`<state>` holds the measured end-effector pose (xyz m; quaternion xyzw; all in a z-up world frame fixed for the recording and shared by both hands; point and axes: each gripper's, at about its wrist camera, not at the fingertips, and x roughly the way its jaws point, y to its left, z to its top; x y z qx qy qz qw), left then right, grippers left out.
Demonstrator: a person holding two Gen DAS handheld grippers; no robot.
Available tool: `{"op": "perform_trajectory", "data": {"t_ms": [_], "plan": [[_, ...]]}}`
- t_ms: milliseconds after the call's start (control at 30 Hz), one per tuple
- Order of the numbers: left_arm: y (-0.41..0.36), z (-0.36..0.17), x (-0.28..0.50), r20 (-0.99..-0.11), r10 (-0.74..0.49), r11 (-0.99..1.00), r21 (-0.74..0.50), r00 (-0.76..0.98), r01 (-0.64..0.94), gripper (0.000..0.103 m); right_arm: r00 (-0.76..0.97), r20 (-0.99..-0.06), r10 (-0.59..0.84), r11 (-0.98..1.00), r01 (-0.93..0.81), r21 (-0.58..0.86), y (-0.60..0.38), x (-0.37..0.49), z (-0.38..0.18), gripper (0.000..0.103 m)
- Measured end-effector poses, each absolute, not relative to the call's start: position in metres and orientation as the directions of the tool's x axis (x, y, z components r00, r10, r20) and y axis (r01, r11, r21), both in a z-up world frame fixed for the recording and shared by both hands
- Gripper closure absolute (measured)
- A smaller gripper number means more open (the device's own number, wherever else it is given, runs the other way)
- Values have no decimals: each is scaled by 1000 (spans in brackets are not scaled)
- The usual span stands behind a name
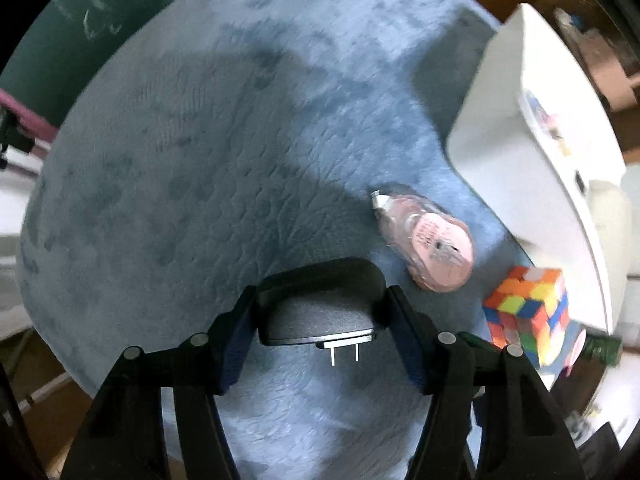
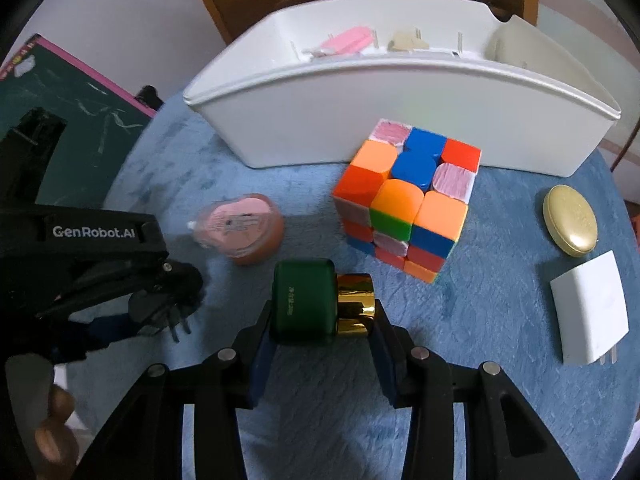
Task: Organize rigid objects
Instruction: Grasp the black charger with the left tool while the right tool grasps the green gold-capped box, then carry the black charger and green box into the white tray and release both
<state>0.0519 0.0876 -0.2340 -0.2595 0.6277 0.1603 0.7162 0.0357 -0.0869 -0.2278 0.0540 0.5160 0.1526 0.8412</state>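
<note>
- The right gripper (image 2: 320,320), bottom centre, clamps a green box with a gold cap (image 2: 304,304).
- A multicoloured puzzle cube (image 2: 408,200) sits mid-frame on blue plush cloth (image 2: 480,320).
- A white plastic bin (image 2: 360,120) stands just behind.

You have open blue cloth (image 1: 200,160) left of the pink tape dispenser (image 2: 240,228); the cube (image 2: 404,200) stands just before the white bin (image 2: 400,112), blocking it.

We note a grey plug adapter (image 1: 316,312), prongs toward the camera, lifted above the blue cloth. A green bottle (image 2: 303,303) with gold cap (image 2: 356,305) lies sideways. A scrambled puzzle cube (image 2: 404,200) stands just before the white bin (image 2: 400,120). Pink correction tape (image 2: 244,228), gold oval case (image 2: 570,220) and white charger (image 2: 590,306) lie apart.
</note>
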Motion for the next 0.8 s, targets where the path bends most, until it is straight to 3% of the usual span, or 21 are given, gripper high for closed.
{"op": "perform_trajectory", "data": {"t_ms": [200,400,567,800], "plan": [[94,-194,45,-966,-108,864,-209,237,-457,37,480,-802,356,934,-216,285,-105,18,-185,60],[67,-119,68,-929,-108,920,-228,353,-318,37,571,-743,350,937,-210,280,-120,21,-125,60],[44,-66,100,-879,-124,959,-224,461,-171,37,675,-668,314,949,-193,250,-136,37,-60,60],[14,-8,147,-800,-154,984,-180,580,13,37,760,-612,219,969,-95,229,-162,76,-11,60]]}}
